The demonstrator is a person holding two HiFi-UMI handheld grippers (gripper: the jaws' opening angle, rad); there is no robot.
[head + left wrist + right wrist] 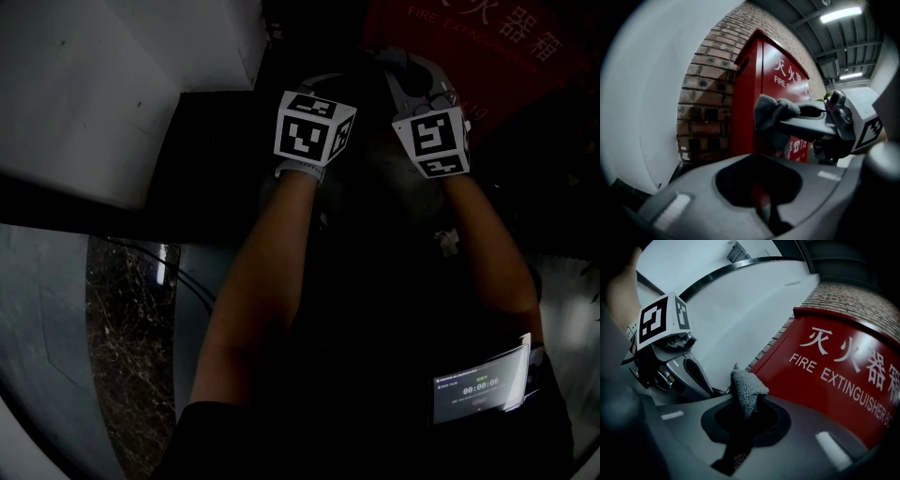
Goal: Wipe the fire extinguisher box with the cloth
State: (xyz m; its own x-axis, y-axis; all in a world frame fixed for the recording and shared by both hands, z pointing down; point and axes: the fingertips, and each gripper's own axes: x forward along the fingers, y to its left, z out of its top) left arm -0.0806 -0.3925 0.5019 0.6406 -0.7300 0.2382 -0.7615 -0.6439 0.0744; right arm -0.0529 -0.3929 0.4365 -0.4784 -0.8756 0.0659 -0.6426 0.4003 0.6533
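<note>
My right claw [743, 416], closest to the lens, pinches a grey cloth [746, 390] in front of the red fire extinguisher box [834, 376].

Its jaws are clamped tight on the cloth, whose bunched end pokes past the tips. The box stands just ahead and right of that claw; whether the cloth touches it I cannot tell. My left claw [761, 206], at its left, looks closed and empty. Wiping seems barely begun: no cleaned streak shows. The head view is very dark, and the box is cut off at the edges.
</note>
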